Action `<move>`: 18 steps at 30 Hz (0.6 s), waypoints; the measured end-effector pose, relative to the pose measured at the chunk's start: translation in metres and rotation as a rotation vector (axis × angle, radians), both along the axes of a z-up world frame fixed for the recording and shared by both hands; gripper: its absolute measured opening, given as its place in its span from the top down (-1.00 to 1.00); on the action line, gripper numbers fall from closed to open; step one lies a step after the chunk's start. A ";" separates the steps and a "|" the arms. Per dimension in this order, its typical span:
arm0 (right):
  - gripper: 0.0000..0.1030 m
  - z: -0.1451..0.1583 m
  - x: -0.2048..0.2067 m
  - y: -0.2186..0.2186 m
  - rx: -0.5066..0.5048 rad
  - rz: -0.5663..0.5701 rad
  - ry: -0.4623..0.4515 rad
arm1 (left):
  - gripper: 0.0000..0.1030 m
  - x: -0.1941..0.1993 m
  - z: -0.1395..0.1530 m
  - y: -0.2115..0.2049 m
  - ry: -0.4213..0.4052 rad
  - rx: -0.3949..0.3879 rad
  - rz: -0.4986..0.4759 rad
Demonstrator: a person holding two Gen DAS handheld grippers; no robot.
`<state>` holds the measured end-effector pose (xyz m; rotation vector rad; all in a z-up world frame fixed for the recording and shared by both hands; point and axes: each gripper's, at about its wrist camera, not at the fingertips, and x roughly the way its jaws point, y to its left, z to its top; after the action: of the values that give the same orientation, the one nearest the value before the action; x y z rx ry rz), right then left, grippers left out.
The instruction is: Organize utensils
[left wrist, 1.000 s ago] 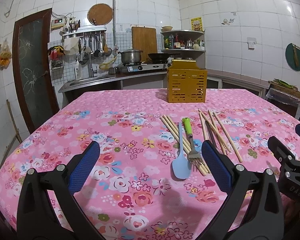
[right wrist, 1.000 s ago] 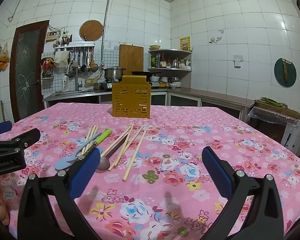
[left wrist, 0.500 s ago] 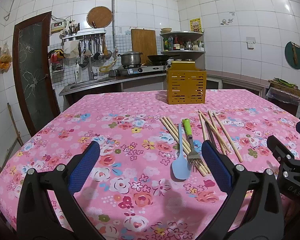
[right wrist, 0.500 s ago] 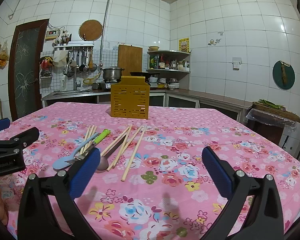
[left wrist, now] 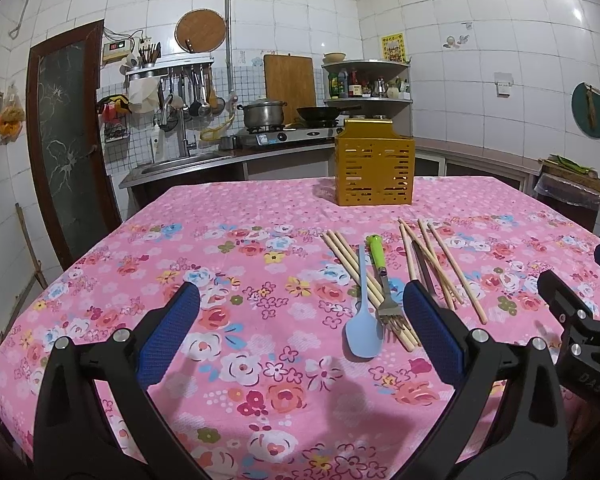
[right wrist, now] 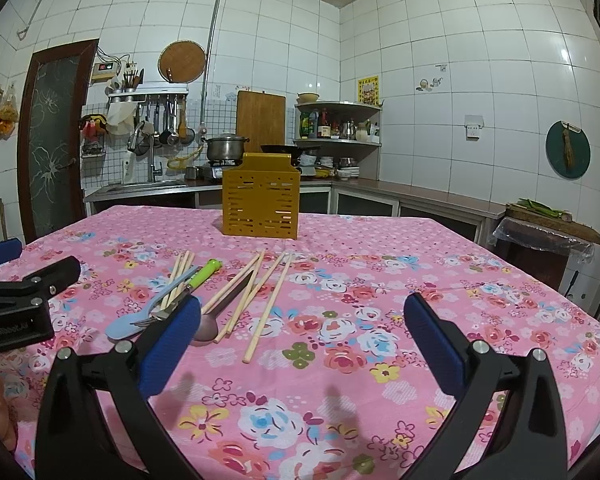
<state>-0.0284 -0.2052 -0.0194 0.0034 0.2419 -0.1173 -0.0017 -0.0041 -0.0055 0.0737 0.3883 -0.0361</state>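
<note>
Utensils (left wrist: 374,292) lay loose before our yellow holder (left wrist: 374,172); we held left gripper (left wrist: 300,316) and right gripper (right wrist: 302,320) spread wide, empty.

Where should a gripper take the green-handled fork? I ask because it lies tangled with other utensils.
Grip the fork by its green handle end, coming from above with jaws across it. That end points toward the yellow holder and looks clear, while the tines lie over chopsticks beside the blue spoon.

My left tongs (left wrist: 300,312) and right tongs (right wrist: 300,320) look alike: glossy black plastic arms, silver screw heads at the joints, and ribbed blue pads (right wrist: 434,344) on the fingertips. White lettering marks each body.
</note>
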 end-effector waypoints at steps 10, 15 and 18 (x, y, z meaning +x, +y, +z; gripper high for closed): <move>-0.93 0.035 0.005 -0.008 0.023 0.009 -0.011 | -0.91 0.020 0.021 0.005 0.076 0.006 0.030; -0.93 0.059 0.026 -0.014 0.034 0.011 -0.019 | -0.91 0.040 0.046 0.007 0.069 0.000 0.048; -0.93 0.067 0.046 -0.017 0.033 0.004 0.000 | -0.91 0.052 0.060 0.004 0.055 0.009 0.051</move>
<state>0.0180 -0.2219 0.0474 0.0355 0.2437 -0.1098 0.0506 0.0002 0.0548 0.0719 0.4456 0.0145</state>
